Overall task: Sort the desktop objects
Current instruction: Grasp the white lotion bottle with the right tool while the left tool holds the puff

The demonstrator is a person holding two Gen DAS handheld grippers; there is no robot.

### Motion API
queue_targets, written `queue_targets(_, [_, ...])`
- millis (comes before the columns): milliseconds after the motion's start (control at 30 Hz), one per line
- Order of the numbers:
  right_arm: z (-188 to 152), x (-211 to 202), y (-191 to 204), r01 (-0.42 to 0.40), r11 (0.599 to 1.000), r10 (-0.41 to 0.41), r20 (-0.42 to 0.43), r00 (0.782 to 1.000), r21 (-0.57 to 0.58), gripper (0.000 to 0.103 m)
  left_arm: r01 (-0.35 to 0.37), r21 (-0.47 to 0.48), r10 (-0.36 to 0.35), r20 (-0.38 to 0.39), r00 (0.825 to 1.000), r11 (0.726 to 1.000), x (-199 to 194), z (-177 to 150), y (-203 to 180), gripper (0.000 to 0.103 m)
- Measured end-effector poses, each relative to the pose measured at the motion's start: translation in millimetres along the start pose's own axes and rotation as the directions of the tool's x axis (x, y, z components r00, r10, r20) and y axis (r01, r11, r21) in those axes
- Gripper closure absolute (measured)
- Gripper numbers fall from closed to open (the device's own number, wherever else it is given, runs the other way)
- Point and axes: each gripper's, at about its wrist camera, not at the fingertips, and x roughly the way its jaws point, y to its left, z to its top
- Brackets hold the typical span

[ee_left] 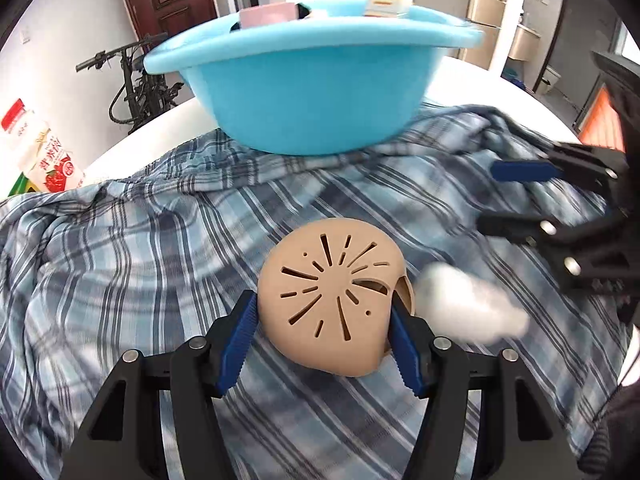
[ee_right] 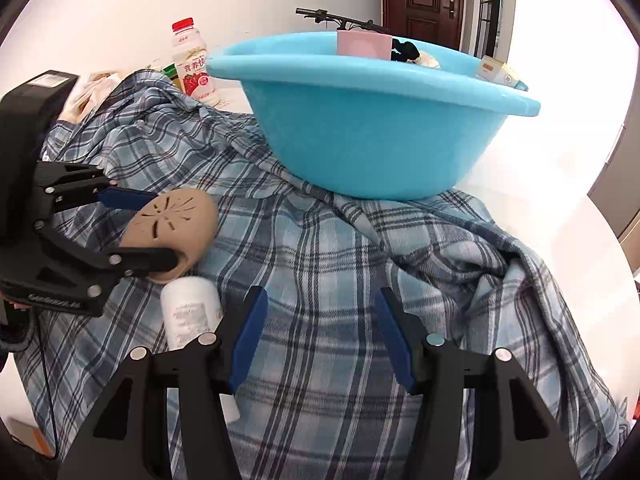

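Observation:
My left gripper [ee_left: 324, 312] is shut on a tan slotted rubber shoe [ee_left: 334, 300], its blue pads on both sides of it, just above the blue plaid shirt [ee_left: 160, 248]. The shoe also shows in the right wrist view [ee_right: 176, 220] between the left gripper's fingers [ee_right: 124, 198]. A white bottle [ee_right: 192, 312] lies on the shirt beside the shoe; it appears blurred in the left wrist view [ee_left: 468, 304]. My right gripper [ee_right: 322, 320] is open and empty over the shirt; it also shows in the left wrist view [ee_left: 496, 196]. A blue basin [ee_left: 312, 80] stands behind.
The basin [ee_right: 372, 120] holds a pink box [ee_right: 362, 44], a black item [ee_right: 406, 52] and a small carton [ee_right: 498, 72]. A strawberry drink bottle [ee_right: 192, 64] stands at the table's far left. A bicycle [ee_left: 132, 80] and a door are beyond the white table [ee_right: 580, 240].

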Motion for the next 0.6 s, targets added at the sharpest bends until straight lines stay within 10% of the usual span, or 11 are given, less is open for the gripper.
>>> queue_targets(600, [-52,-28,7,-0.069,0.997,0.066,-0.058,0.996,-0.043,0.048,0.000,0.031,-0.001,0.015,1.000,1.000,-60,-68,-57,0.037])
